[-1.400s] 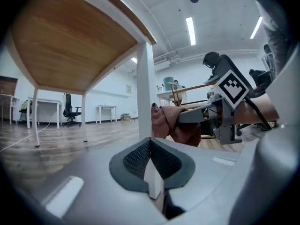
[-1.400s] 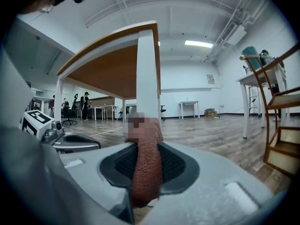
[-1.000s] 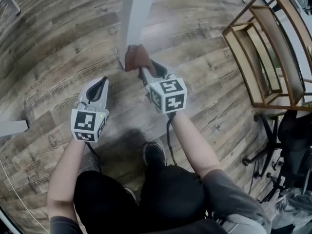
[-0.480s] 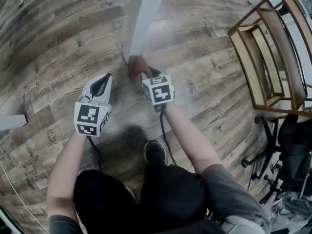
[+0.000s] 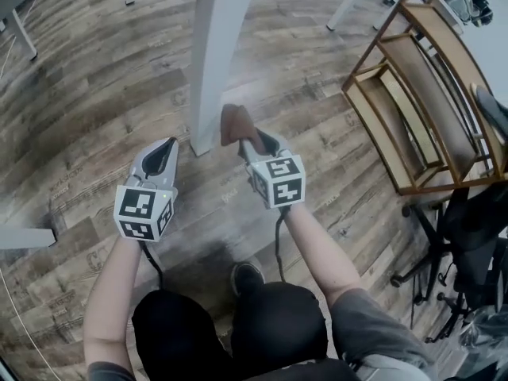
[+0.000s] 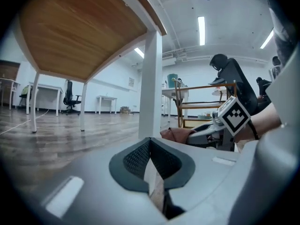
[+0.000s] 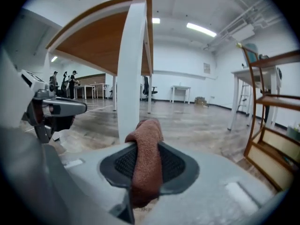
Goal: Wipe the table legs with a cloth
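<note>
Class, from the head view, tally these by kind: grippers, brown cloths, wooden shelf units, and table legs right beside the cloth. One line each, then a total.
Grippers: 2, left gripper and right gripper
Brown cloth: 1
Wooden shelf unit: 1
Table leg beside the cloth: 1
Total: 5

Wood floor, shelf rack rt.

Brown cloth beside white table leg
</note>
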{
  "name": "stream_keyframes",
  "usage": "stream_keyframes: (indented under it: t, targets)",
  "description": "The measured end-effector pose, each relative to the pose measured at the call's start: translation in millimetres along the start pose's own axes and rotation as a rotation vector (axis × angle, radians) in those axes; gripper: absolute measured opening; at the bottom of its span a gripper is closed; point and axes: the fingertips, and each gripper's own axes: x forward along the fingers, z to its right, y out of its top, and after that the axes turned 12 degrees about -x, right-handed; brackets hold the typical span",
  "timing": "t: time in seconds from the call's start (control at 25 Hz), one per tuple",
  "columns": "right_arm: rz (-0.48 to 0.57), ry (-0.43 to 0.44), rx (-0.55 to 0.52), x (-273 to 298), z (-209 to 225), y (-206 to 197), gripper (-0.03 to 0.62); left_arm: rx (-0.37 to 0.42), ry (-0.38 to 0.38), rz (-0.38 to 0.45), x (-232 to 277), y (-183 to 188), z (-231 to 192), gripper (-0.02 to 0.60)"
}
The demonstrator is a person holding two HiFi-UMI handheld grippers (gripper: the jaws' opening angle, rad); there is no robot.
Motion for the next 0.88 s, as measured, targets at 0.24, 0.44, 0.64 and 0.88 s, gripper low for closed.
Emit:
stream_keyframes:
  t: [0.24,0.44,0.64,0.88]
  targets:
    - [0.232,-0.05,-0.258,-45,42,148,0.087,0.059,0.007,0.096,4,95,9,0.018]
    - [0.336,-0.106,-0.358,-72,73,241,0.087,0.086,-0.021,0.142,-3,159,26,0.018]
    - [0.472,-0.165,-0.385,-101,97,324,0.087,0.091,-0.053,0.199,-16,207,45,0.018]
    - [0.483,-0.172,-0.407,-107,90,333,0.087,0.079,-0.048,0.177,-16,197,43,0.018]
